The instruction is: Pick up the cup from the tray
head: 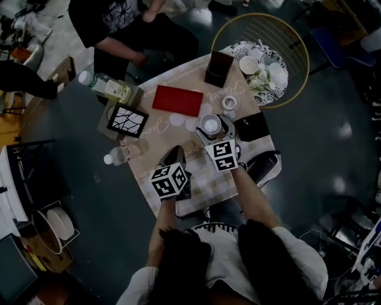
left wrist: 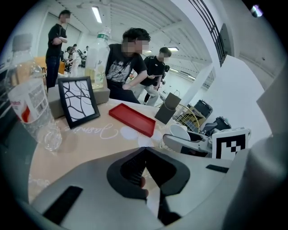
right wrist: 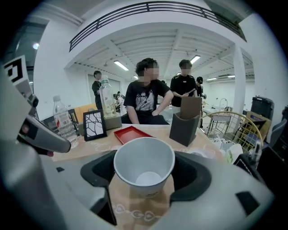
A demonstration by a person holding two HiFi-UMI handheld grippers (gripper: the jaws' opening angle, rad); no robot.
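A tan surface (left wrist: 85, 148) stood under a bright, white-beamed ceiling (right wrist: 148, 45), with cursive (left wrist: 96, 131) on it perhaps reading "Jasmine". The left tongs (left wrist: 144, 152) sat pressed together, empty. Right of the red tray (head: 177, 100), the right tongs (right wrist: 145, 155) clamped the white cup (right wrist: 144, 173), clear of that tray.

Print on cup (right wrist: 144, 167), too blurred.

Matt paper cup (right wrist: 144, 168), smooth red tray (right wrist: 131, 134), clear plastic bottle (left wrist: 29, 103) & metal-wire basket (head: 260, 14).
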